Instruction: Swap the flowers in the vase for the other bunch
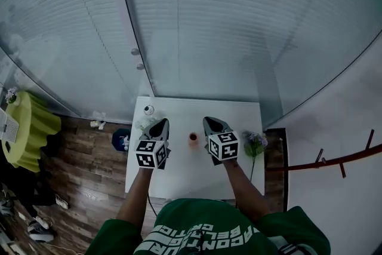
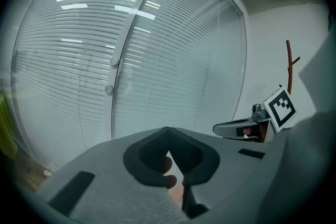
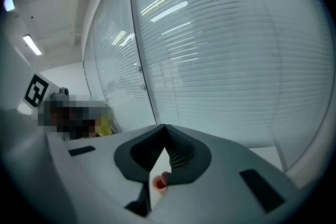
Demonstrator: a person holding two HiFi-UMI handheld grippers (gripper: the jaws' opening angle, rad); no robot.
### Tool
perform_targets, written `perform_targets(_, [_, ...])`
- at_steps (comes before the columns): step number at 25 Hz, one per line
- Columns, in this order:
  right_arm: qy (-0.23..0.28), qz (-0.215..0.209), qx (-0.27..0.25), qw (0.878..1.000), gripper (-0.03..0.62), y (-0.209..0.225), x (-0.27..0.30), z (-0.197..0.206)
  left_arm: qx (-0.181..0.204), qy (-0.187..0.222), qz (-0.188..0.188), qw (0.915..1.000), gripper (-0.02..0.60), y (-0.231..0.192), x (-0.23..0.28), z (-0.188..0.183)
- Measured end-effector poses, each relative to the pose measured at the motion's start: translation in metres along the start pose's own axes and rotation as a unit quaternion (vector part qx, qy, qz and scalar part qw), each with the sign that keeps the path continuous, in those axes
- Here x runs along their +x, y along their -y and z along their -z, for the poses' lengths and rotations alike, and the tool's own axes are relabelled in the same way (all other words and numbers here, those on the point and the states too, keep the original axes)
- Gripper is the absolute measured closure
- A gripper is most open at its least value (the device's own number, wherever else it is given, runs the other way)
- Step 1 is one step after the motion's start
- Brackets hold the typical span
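A small orange vase (image 1: 193, 138) stands in the middle of the white table (image 1: 197, 107), and no flowers show in it. A bunch of purple flowers (image 1: 256, 140) lies at the table's right edge. A pale bunch (image 1: 143, 124) lies near the left edge, partly hidden by my left gripper (image 1: 162, 122). That gripper is raised left of the vase, its jaws meeting at the tips (image 2: 168, 131) with nothing between them. My right gripper (image 1: 209, 121) is raised right of the vase, shut and empty (image 3: 164, 128). Below its jaws the vase (image 3: 159, 183) shows through the gap.
A glass wall with blinds (image 1: 209, 21) stands behind the table. A small white round thing (image 1: 148, 109) sits at the table's back left. A blue object (image 1: 121, 139) and a yellow-green covered table (image 1: 27, 125) are on the wooden floor at the left. A red-brown rack (image 1: 334, 159) stands at the right.
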State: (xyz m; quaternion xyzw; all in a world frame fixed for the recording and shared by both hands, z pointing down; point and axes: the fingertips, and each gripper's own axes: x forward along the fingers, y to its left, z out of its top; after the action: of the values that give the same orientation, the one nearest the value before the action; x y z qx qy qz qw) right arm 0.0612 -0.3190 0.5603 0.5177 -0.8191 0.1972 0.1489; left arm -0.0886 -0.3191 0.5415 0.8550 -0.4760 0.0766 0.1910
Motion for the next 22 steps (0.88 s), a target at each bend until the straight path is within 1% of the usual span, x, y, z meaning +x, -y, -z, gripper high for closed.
perform_targets(4, [0.003,0.012,0.013,1.000,0.580,0.020,-0.012,-0.002,0.010,0.004,0.002,0.9999,0.580,0.015,0.006,-0.007])
perform_targets(8, [0.008,0.010,0.018,1.000,0.580,0.028,-0.019,-0.002,0.019,0.004,0.002,0.9998,0.580,0.025,0.010,-0.008])
perform_targets(16, [0.014,0.002,0.020,1.000,0.580,0.032,-0.022,-0.006,0.022,0.010,-0.004,0.9997,0.580,0.031,0.010,-0.014])
perform_targets(22, [0.014,0.001,0.021,1.000,0.580,0.030,-0.027,-0.011,0.018,0.011,0.002,0.9998,0.580,0.035,0.006,-0.020])
